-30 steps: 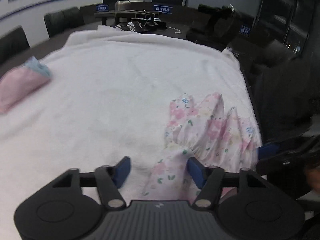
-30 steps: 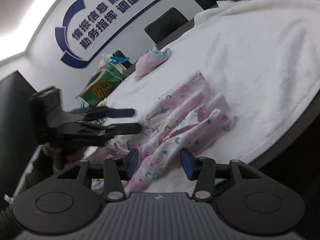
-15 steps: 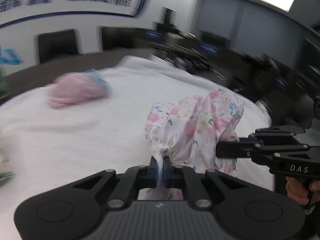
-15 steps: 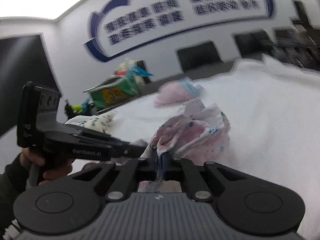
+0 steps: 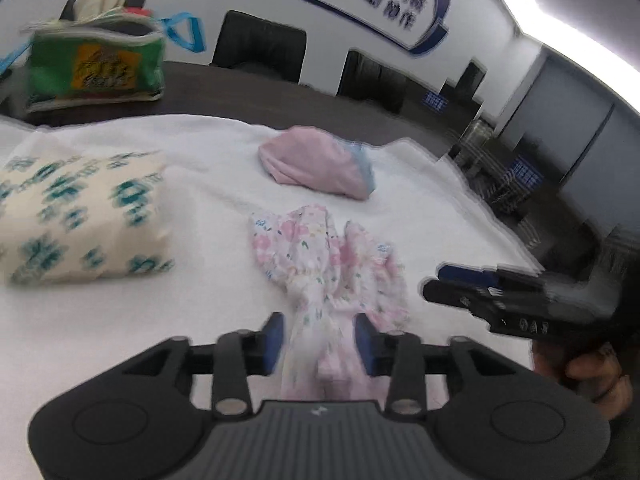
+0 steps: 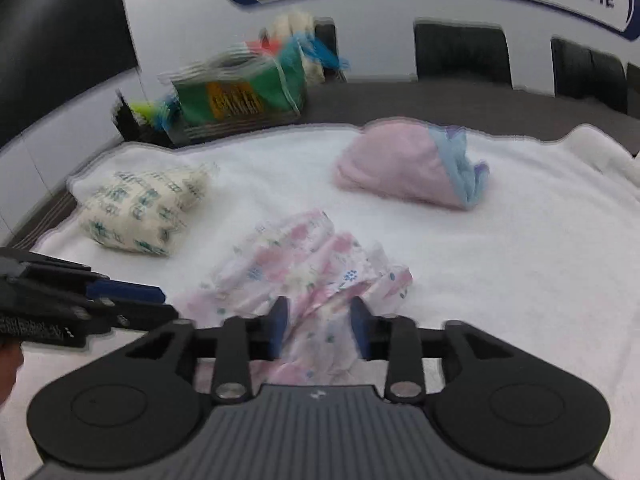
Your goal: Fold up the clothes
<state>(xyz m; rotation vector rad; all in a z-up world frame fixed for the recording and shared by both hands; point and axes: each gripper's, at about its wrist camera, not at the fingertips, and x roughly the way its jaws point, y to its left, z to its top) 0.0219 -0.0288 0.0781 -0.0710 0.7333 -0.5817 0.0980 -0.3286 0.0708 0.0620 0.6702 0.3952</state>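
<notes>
A crumpled pink floral garment (image 5: 320, 248) lies in a heap on the white towel (image 5: 120, 320) that covers the table. My left gripper (image 5: 320, 340) is open, its blue pads either side of the heap's near end without pinching it. In the right wrist view the same garment (image 6: 296, 256) runs back between the spread fingers of my right gripper (image 6: 319, 326), which is also open. Each gripper shows in the other's view: the right gripper (image 5: 434, 286) at the right, held by a hand, and the left gripper (image 6: 166, 306) at the left.
A folded pink and blue garment (image 5: 316, 164) sits further back. A folded cream piece with a teal print (image 5: 80, 216) lies at the left. A green bag (image 5: 96, 68) stands on the dark tabletop behind, with black chairs (image 5: 260, 52) along the wall.
Half a second ago both grippers were shut on the floral garment and held it up. Both have since opened, and the garment lies slack on the towel. Both cameras swung left.
</notes>
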